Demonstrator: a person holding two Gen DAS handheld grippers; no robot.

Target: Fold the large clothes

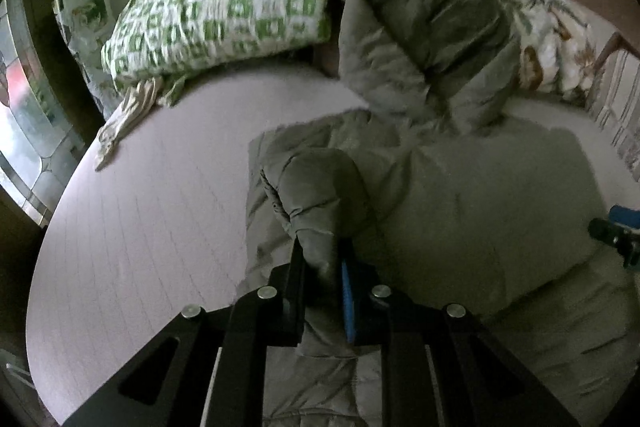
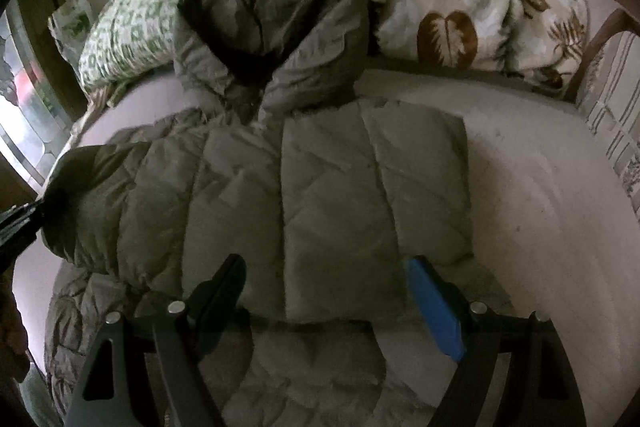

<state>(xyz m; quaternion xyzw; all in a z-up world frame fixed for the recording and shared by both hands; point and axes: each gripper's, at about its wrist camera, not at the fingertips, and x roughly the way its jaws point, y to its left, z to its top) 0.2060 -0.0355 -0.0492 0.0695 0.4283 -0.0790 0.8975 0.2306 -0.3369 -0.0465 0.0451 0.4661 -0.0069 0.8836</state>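
An olive-grey quilted jacket (image 2: 328,195) lies spread on the pale bed (image 2: 540,195), its hood (image 2: 272,11) bunched toward the pillows. In the left wrist view my left gripper (image 1: 322,267) is shut on the cuff end of the jacket's sleeve (image 1: 316,195), which is lifted off the bed and bends back over the jacket body (image 1: 480,195). My right gripper (image 2: 326,267) hovers over the jacket's folded panel with its jaws wide open and nothing between them. The left gripper's tip shows at the left edge of the right wrist view, on the sleeve (image 2: 92,187).
A green-and-white checked pillow (image 1: 224,15) and a leaf-patterned blanket (image 2: 460,11) lie along the far side of the bed. A wooden chair (image 2: 600,7) stands at the far right. A window (image 1: 24,131) is at the left. Bare mattress (image 1: 152,227) shows left of the jacket.
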